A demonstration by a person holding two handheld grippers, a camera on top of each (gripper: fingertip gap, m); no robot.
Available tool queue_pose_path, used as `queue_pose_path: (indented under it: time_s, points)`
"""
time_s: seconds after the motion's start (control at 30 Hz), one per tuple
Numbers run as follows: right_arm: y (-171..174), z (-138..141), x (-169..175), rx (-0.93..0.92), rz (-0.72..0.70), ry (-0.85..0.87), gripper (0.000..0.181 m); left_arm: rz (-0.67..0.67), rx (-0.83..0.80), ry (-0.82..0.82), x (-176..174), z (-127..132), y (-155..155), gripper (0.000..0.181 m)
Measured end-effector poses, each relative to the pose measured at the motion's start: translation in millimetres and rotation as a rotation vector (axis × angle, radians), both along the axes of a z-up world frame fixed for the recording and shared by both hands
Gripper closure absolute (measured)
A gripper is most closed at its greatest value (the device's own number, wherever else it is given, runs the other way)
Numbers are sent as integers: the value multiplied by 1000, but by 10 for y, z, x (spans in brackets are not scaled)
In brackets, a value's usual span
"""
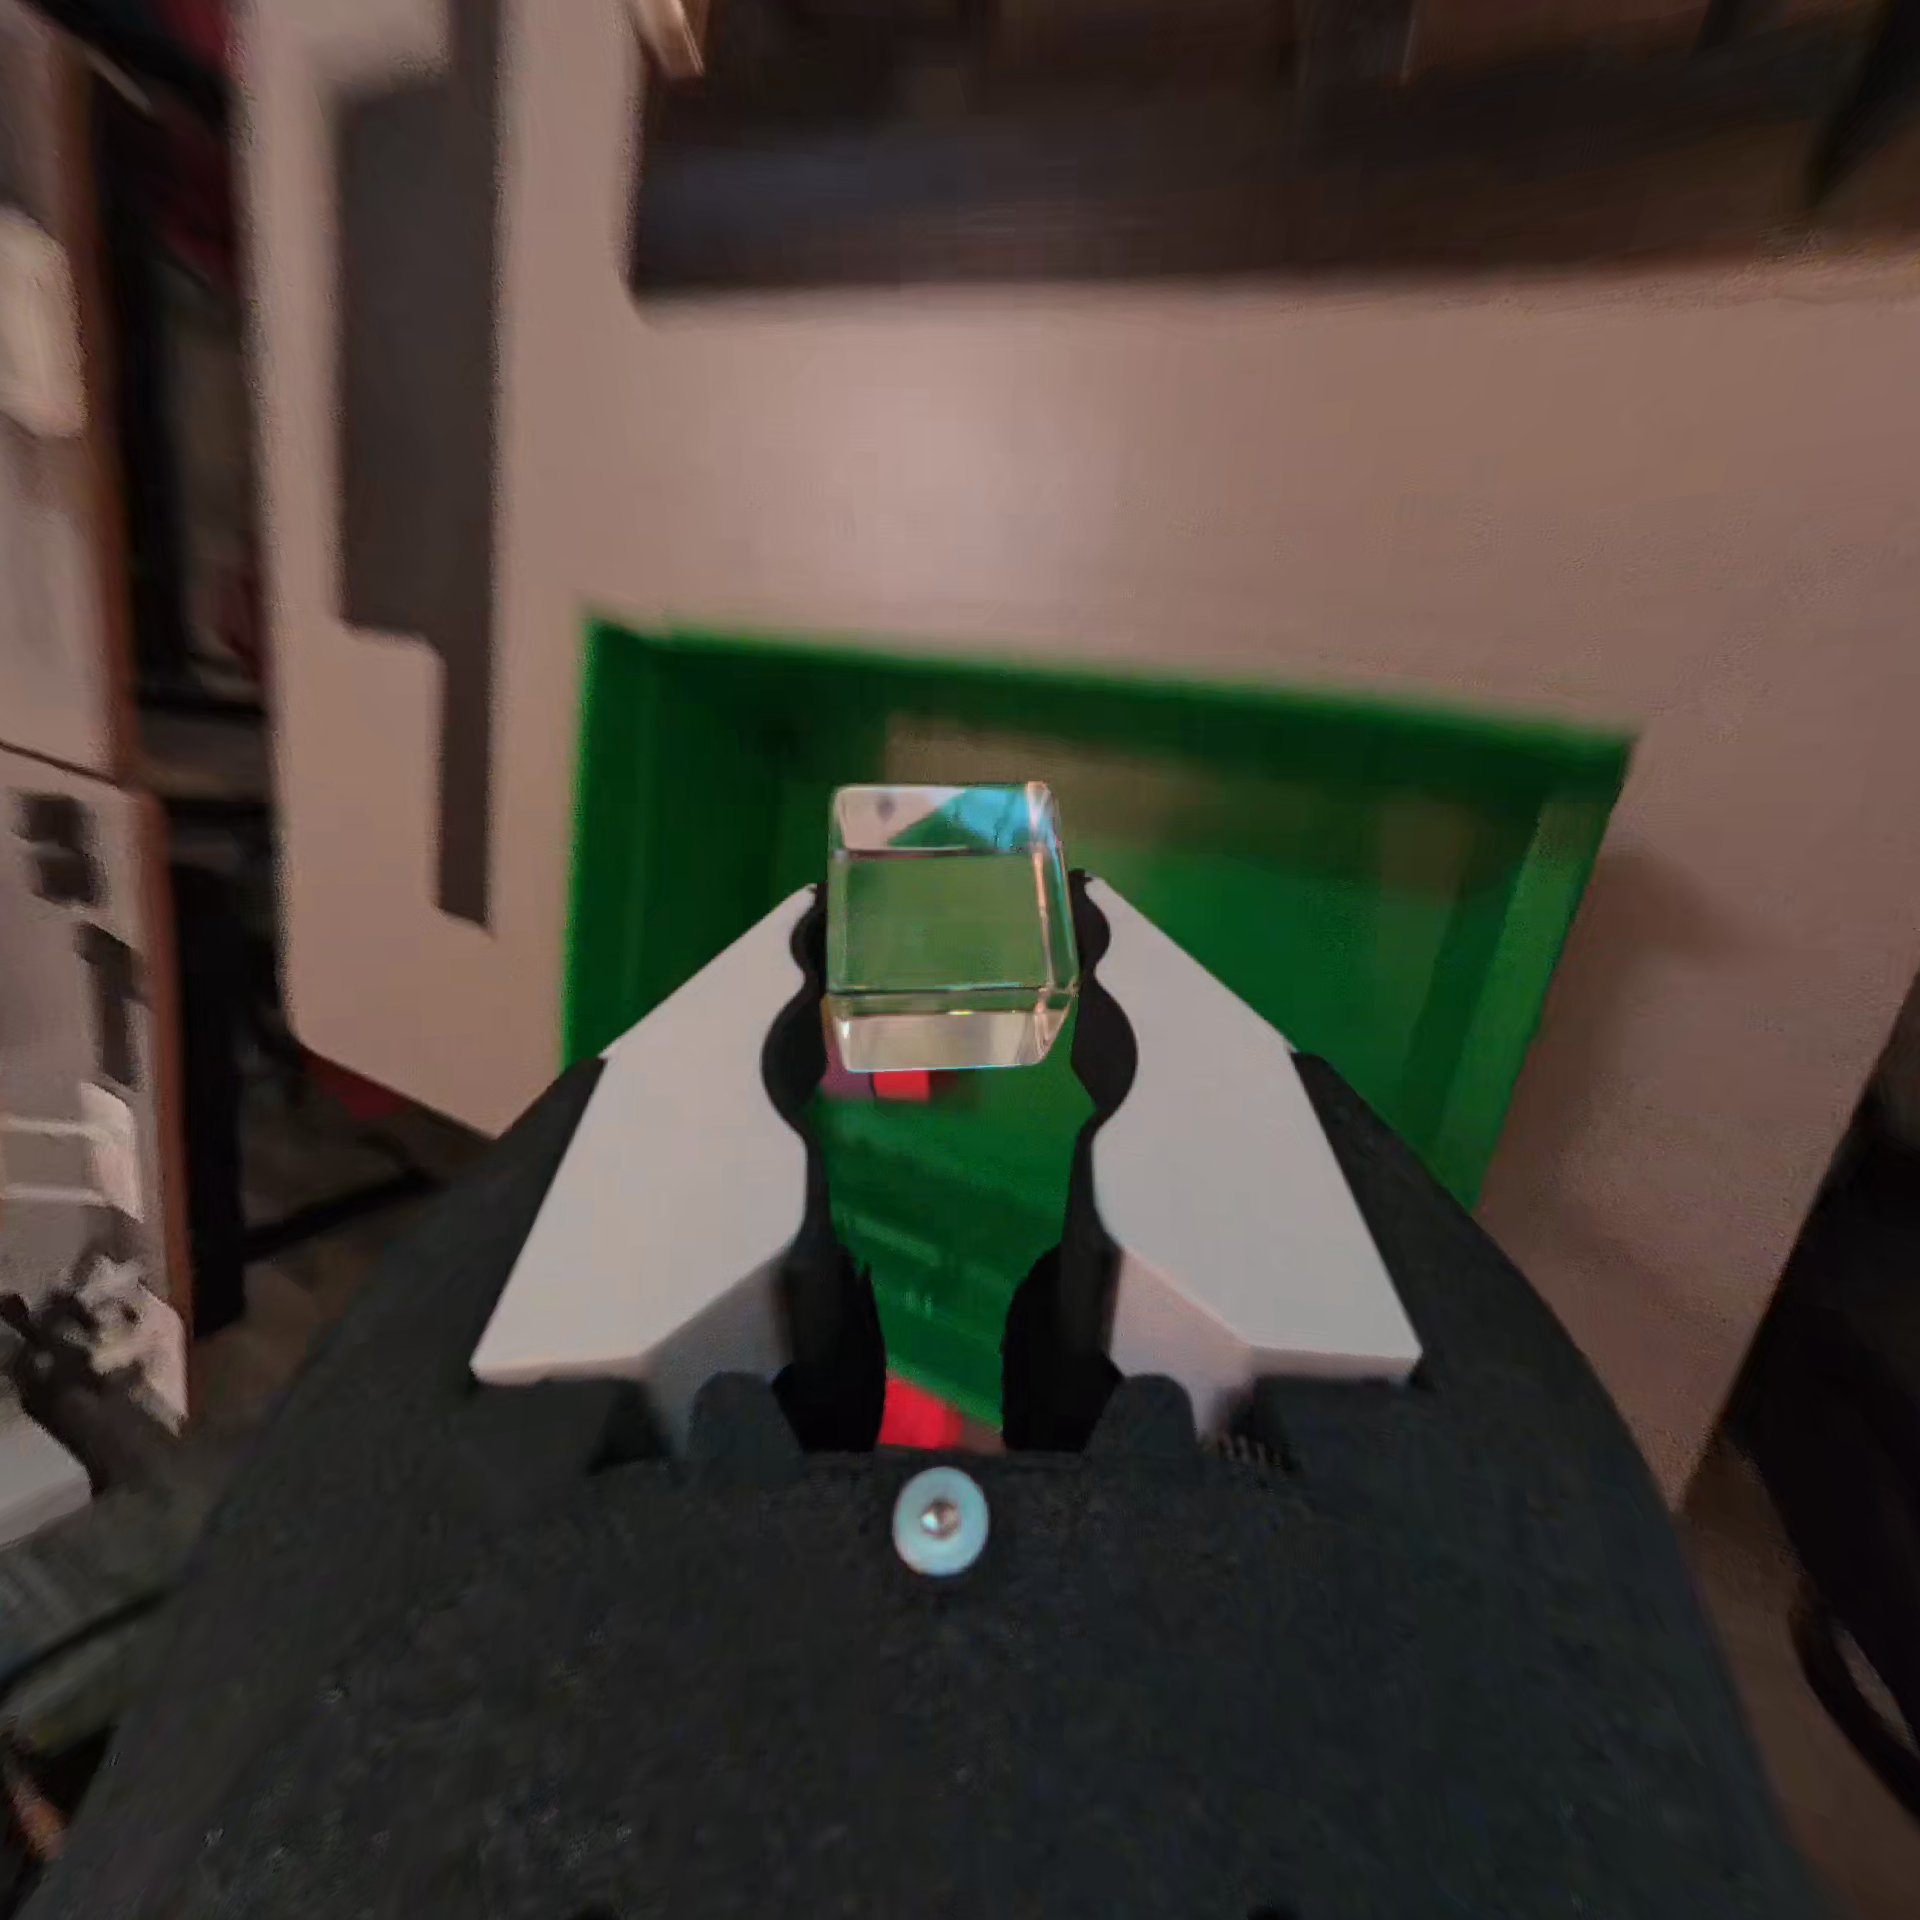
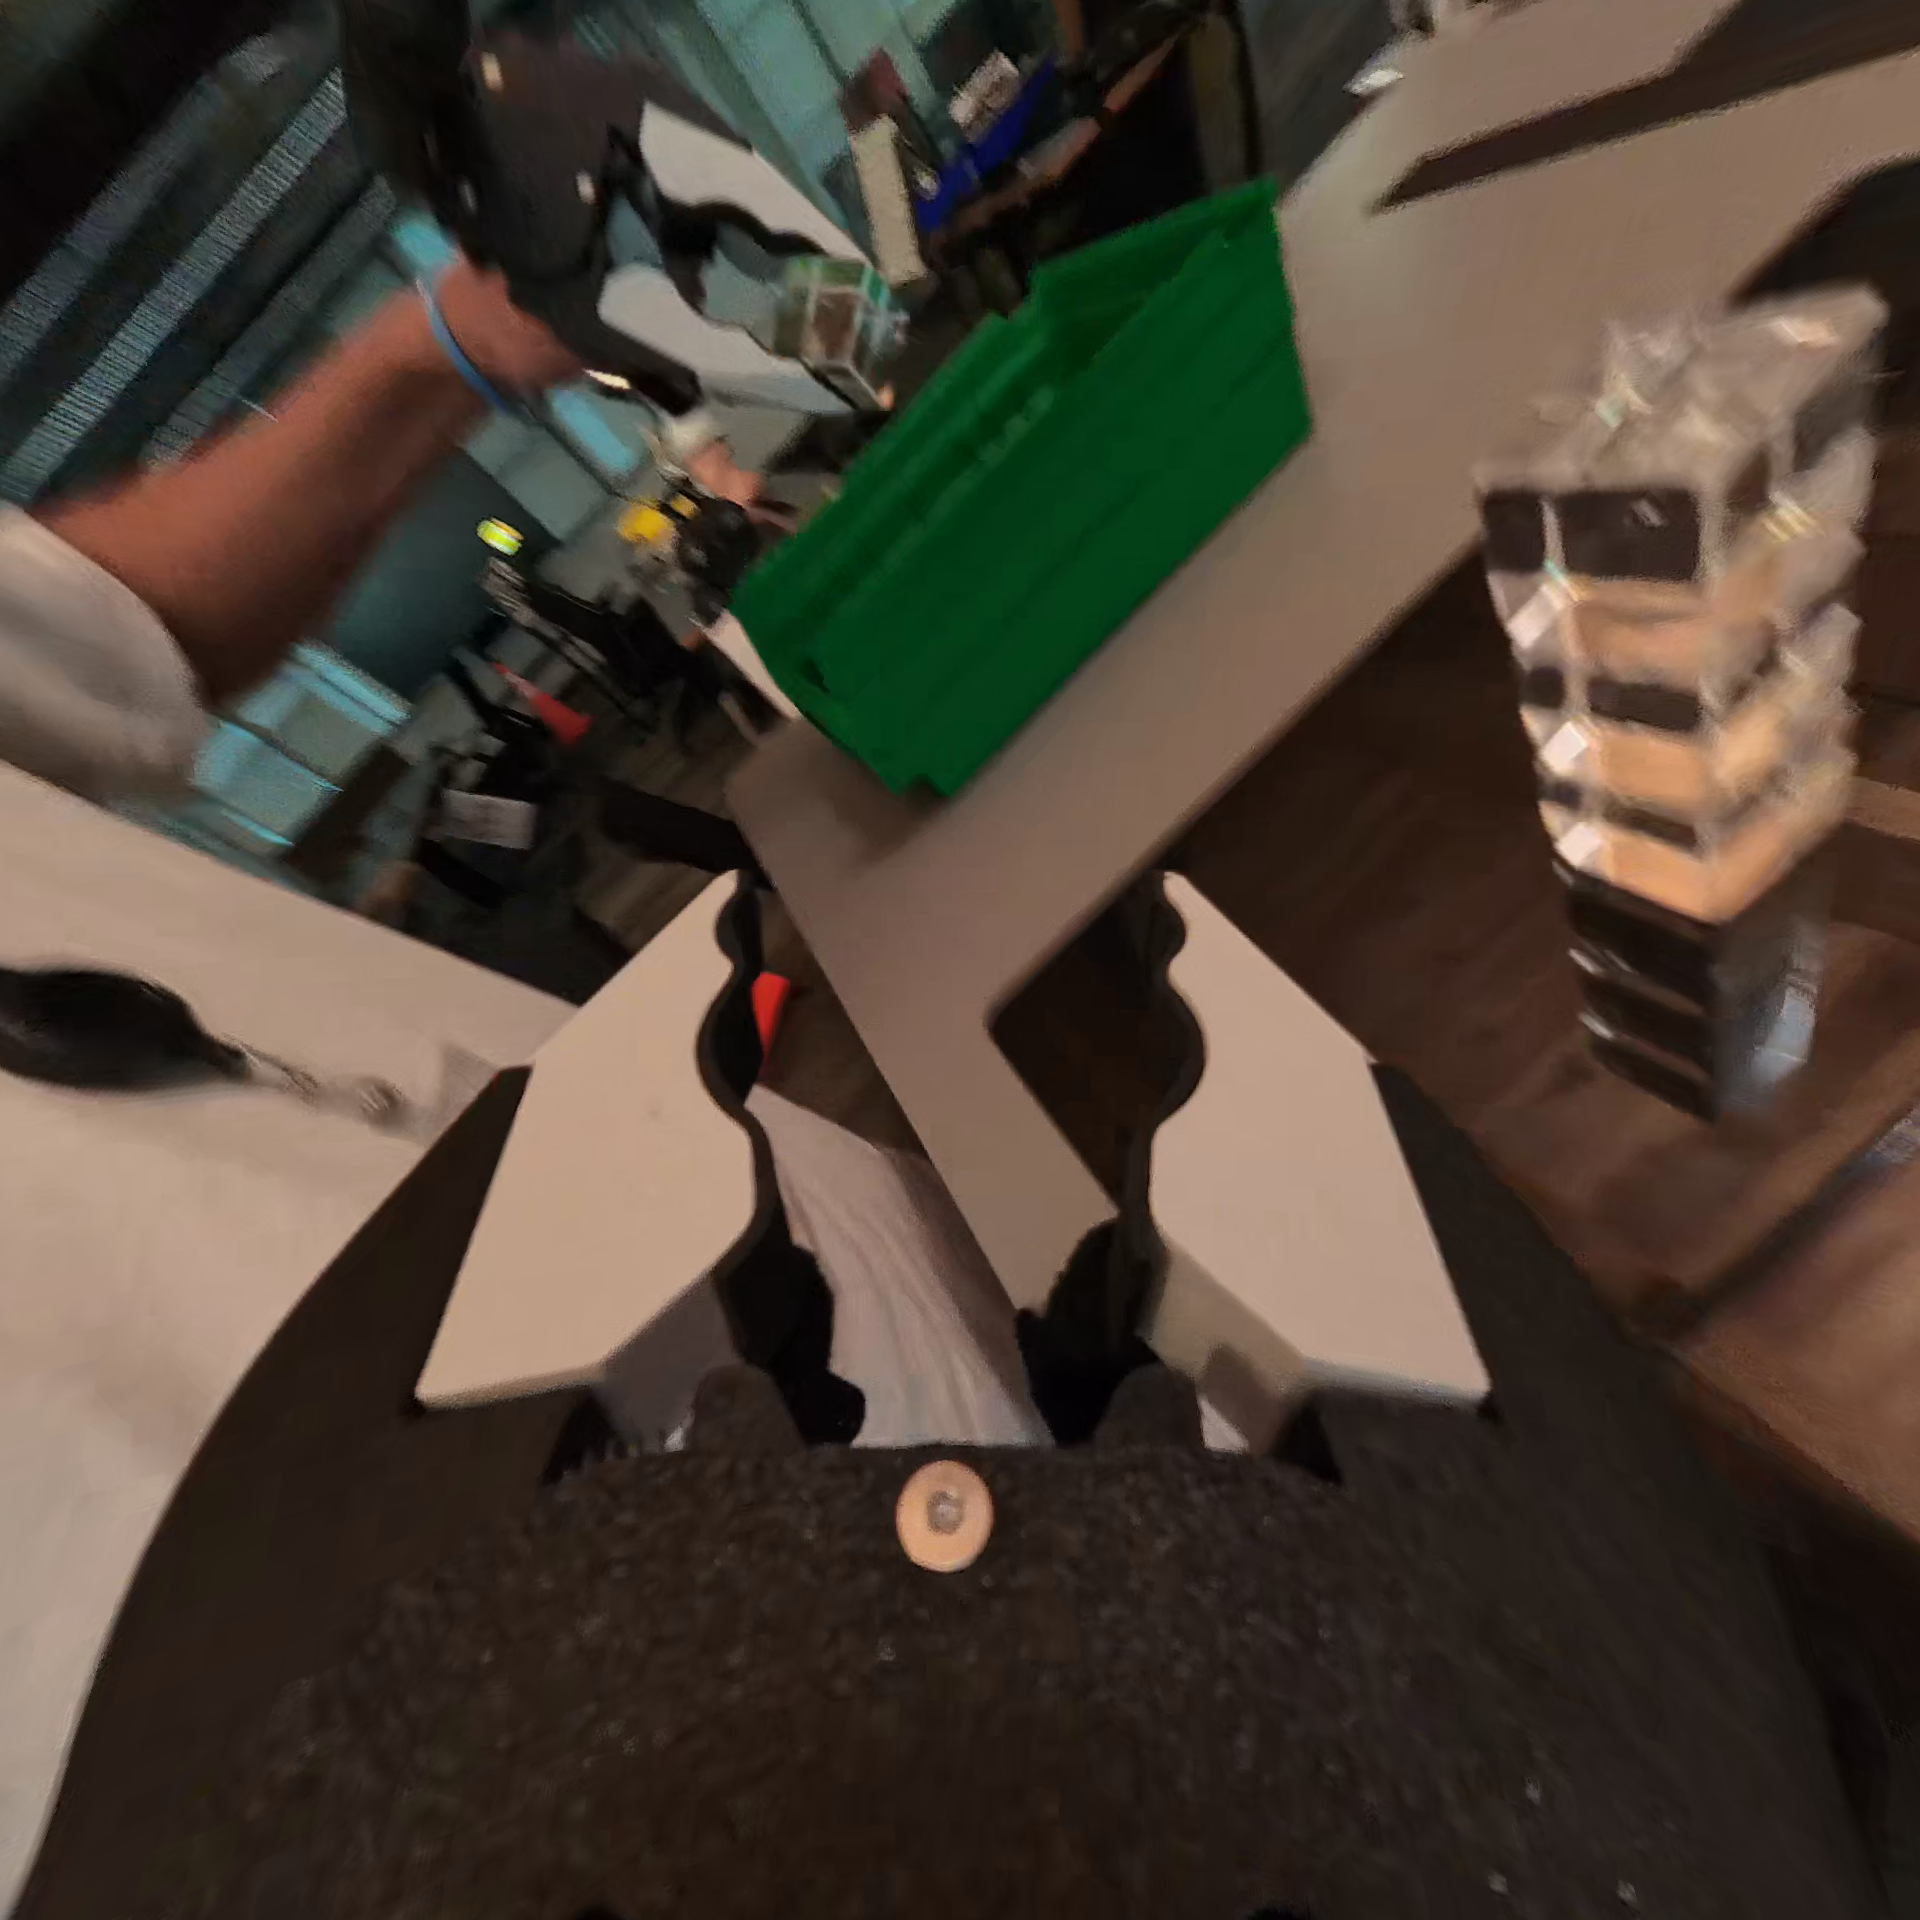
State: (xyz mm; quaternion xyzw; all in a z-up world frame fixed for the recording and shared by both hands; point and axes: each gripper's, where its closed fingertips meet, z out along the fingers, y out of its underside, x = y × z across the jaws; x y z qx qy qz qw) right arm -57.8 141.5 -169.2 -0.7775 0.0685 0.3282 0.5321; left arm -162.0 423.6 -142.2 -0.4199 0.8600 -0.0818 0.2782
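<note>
Where the two white fingers with black wavy inner pads converge, sits a clear glass-like cube [image 1: 951,930], pinched at its left and right faces near the fingertips of the left gripper [image 1: 951,935]. Pressed in on the cube from both sides, jaws narrowed to its width, with the cube's upper part standing above the finger tops and its lower edge level with the first bulge of the pads. Held tilted slightly, top face tipped toward the far side, green reflected through its body. Directly beyond and beneath, an open bright green plastic bin [image 1: 1538,935], its interior filling the gap between the fingers; small red pieces [image 1: 904,1086] glimpsed inside, under the cube, too blurred to identify. Resting on a pale beige tabletop [image 1: 1143,468] with dark cut-out shapes.

In the right wrist view, spread apart and holding nothing: the right gripper [image 2: 951,914], jaws open over the corner of the same pale tabletop [image 2: 935,935], not touching it as far as can be told. Farther off, the green bin [image 2: 1039,540] seen from outside. To the right, well apart from the fingers, a tall stack of clear cubes [image 2: 1683,675] standing on a dark wooden surface [image 2: 1403,987]. At upper left, a person's forearm [image 2: 312,499] with a blue wristband, blurred.
</note>
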Motion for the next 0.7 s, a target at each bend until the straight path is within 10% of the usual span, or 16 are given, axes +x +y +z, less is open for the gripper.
queue_pose_path:
  time_s: [0.17, 0.33, 0.6, 0.7]
  points:
    - [564, 666, -234, 72, 206, 316, 105, -178, 15, -364, 497, 678, -1107, 135]
    - [816, 1007, -399, 85, 378, 418, 106, -327, 24, -482, 796, 754, -1971, 136]
    - [671, 806, -310, -22, 374, 205, 138, -285, -80, -542, 973, 558, -2319, 134]
    - [665, 678, 89, -99, 295, -142, 138, -135, -268, -590, 895, 546, -2305, 134]
